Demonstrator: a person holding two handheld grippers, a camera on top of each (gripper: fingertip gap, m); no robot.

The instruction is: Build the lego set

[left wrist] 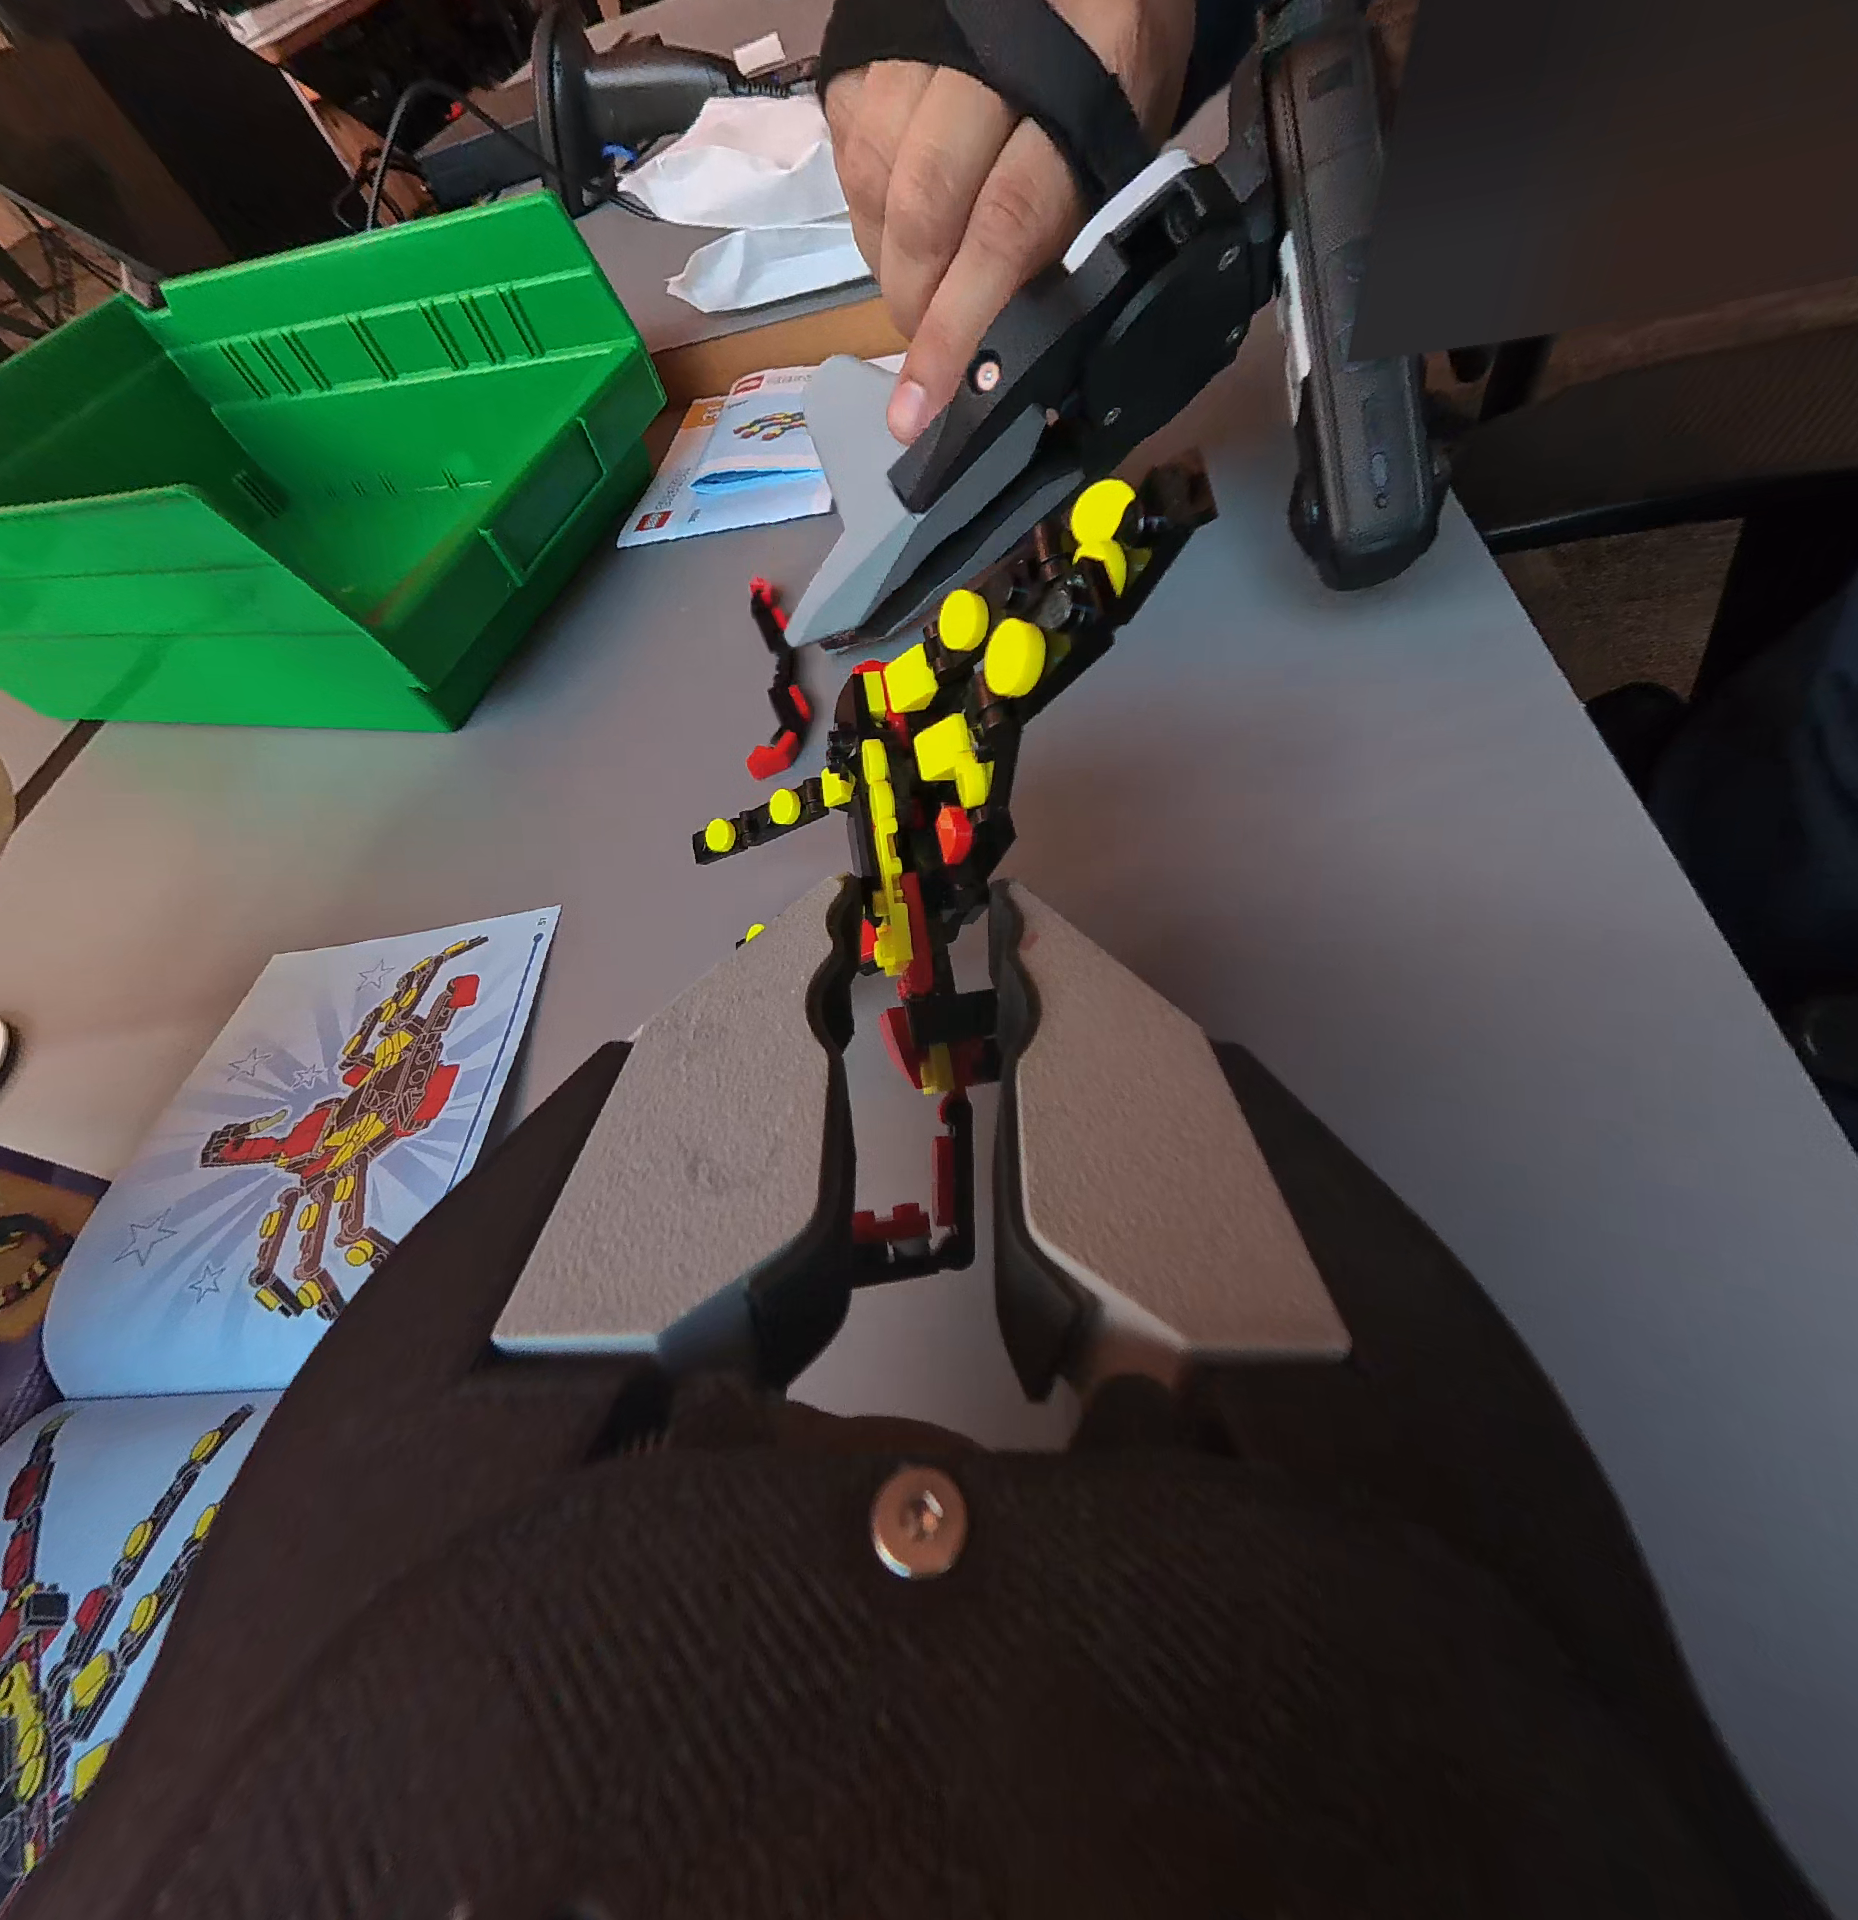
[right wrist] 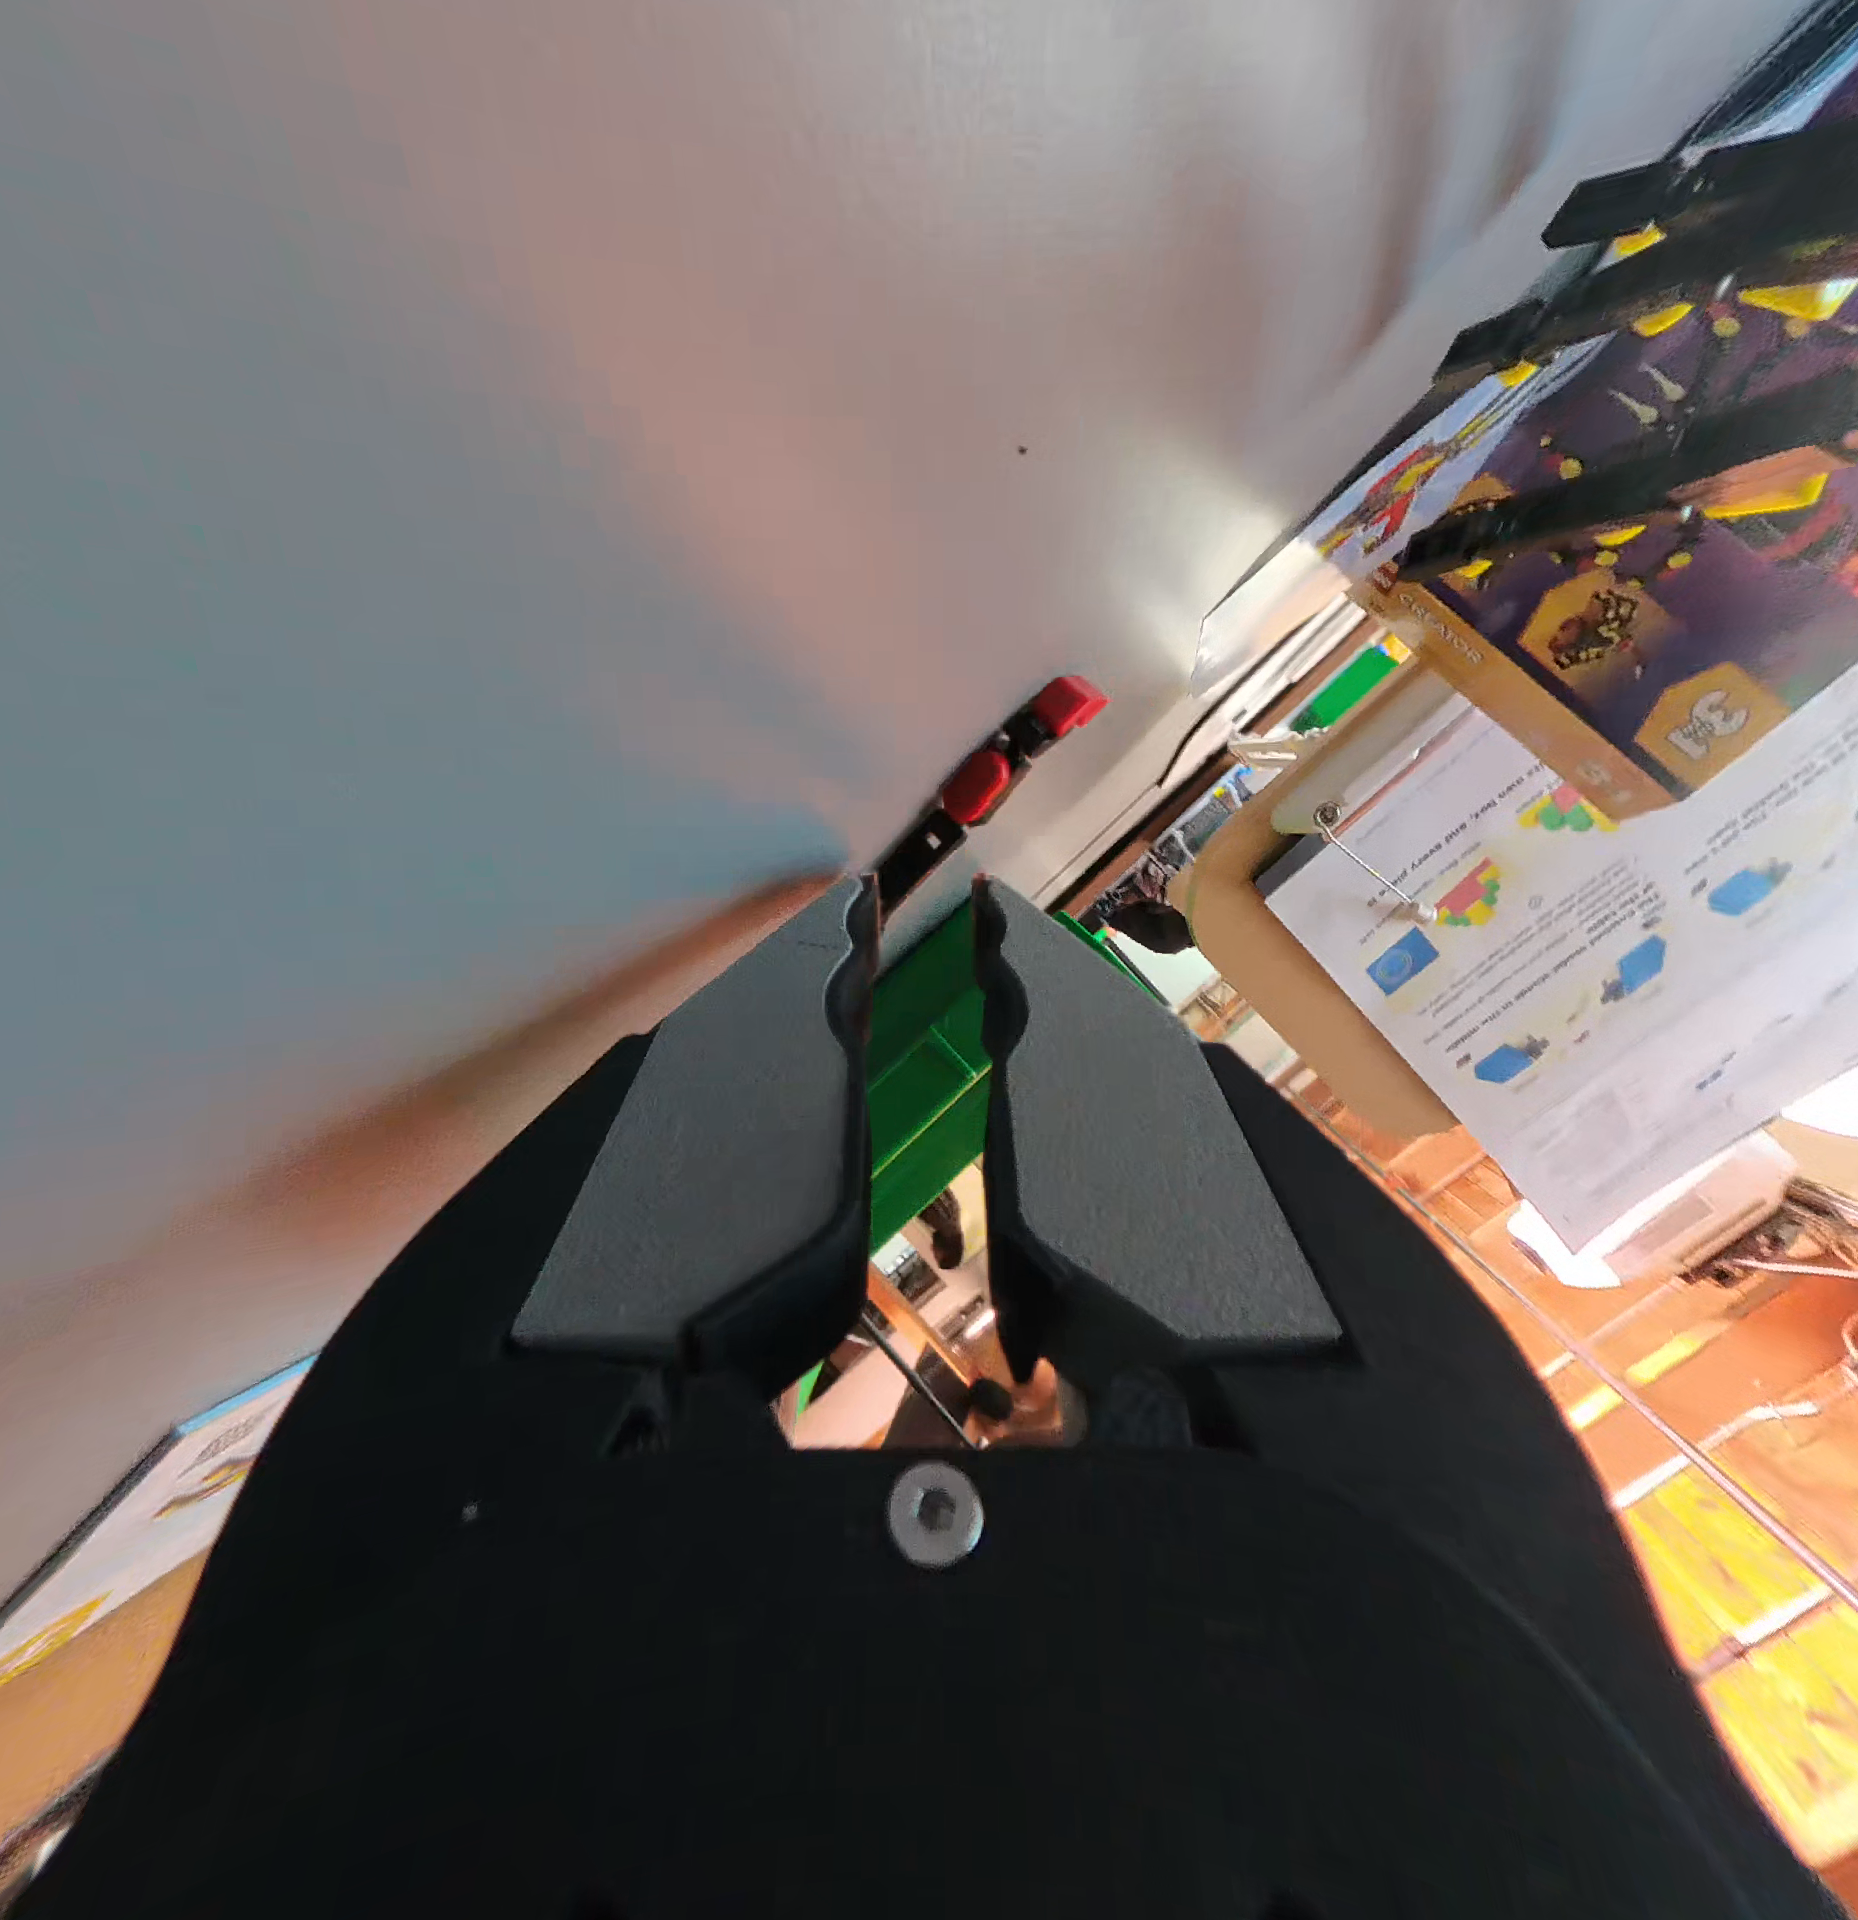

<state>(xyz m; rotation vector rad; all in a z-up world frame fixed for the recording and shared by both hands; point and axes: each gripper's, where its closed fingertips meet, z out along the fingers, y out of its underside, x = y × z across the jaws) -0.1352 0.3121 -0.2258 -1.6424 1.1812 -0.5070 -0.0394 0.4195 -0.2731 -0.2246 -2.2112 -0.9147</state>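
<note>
The left tool is clenching the black, yellow and red lego model by its lower body, holding it lifted above the grey counter, with the model's long axis running away from the tool, far and slightly right. The right tool is reaching in from the far right, its grey fingers nearly closed with a narrow gap between them; its tips are sitting just beside the model's upper left edge, and I cannot tell whether they are pinching anything. In the right wrist view the same gap is showing, and nothing is visible between the right tool's fingers.

A loose red and black leg piece is lying on the counter just left of the model and near the right tool's tips; in the right wrist view this leg piece is lying straight ahead of the fingers, its long axis pointing away from them. Judging from that, the right tool is the nearer one for picking it up, and its jaws are standing roughly across the piece's length.

A green bin is standing far left, and an open instruction booklet is lying near left.
</note>
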